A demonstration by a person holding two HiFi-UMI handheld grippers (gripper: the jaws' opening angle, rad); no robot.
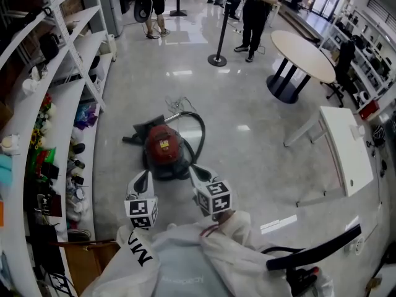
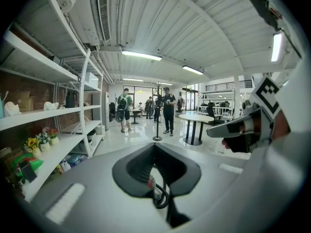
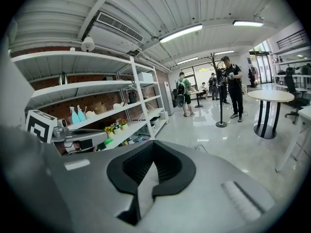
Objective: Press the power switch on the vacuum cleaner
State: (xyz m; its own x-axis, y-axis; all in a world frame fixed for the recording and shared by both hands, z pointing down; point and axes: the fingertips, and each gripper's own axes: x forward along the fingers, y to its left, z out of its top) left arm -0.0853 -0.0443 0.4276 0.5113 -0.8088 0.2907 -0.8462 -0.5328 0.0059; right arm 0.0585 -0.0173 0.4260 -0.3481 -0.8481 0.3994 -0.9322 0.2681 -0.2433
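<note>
HEADS DOWN: A person in a white garment [image 1: 185,258] holds two grippers low over a glossy floor [image 1: 260,135]. The left gripper [image 1: 146,174] and the right gripper [image 1: 192,168] both have their jaws pressed together with nothing between them (each gripper's own view shows the tips meeting). Just ahead, between the two tips, sits the one vacuum cleaner [image 1: 164,148]. It is a red dome with a yellow label on a dark base, and its black hose [image 1: 199,132] loops off the right side. Whether either tip touches it cannot be told. At left, open shelving [image 1: 80,48] carries flowers [image 2: 33,142] and two blue spray bottles [image 3: 73,114]. Farther off stand a white table [image 1: 346,150], a round table [image 1: 303,53], one black post [image 1: 218,39] and two people [image 1: 253,11] near it.
</note>
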